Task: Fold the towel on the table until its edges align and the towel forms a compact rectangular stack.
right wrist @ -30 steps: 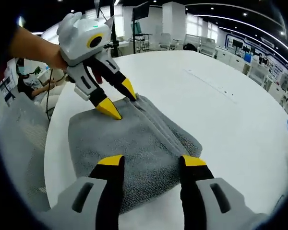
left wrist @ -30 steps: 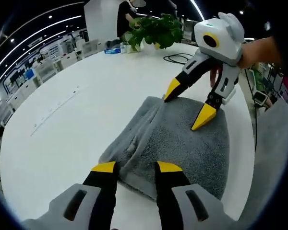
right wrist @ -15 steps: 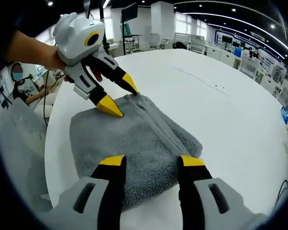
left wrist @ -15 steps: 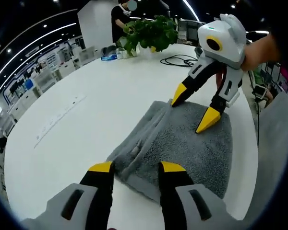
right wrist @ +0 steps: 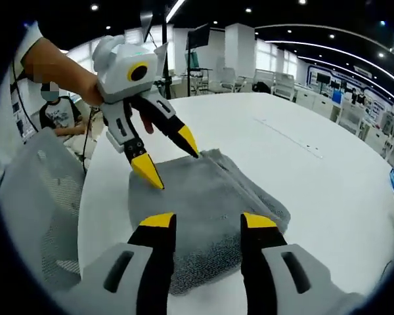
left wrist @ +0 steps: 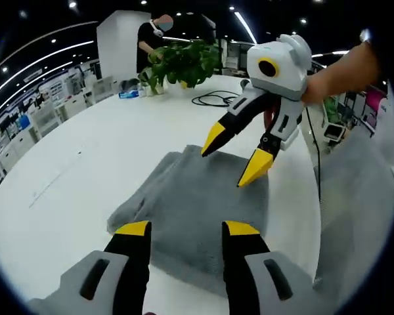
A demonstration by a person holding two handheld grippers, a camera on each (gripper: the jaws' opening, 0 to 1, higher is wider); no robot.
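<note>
A grey towel (left wrist: pixel 190 200) lies folded into a thick rectangle on the white table (left wrist: pixel 85 151), its layered edges on the left. My left gripper (left wrist: pixel 187 230) hovers open over its near edge, nothing between the jaws. The right gripper (left wrist: pixel 233 155) reaches in from the right, open, tips just over the towel's far end. In the right gripper view the towel (right wrist: pixel 210 197) sits below my open right gripper (right wrist: pixel 209 221), with the left gripper (right wrist: pixel 168 157) open at the towel's far left corner.
A potted plant (left wrist: pixel 184 62), a black cable (left wrist: pixel 213 100) and a standing person (left wrist: pixel 154 33) are at the table's far side. A grey mesh chair (right wrist: pixel 36 216) stands against the table edge, with a seated person (right wrist: pixel 56 115) beyond it.
Both grippers have risen slightly off the towel, staying open. The towel lies as before.
</note>
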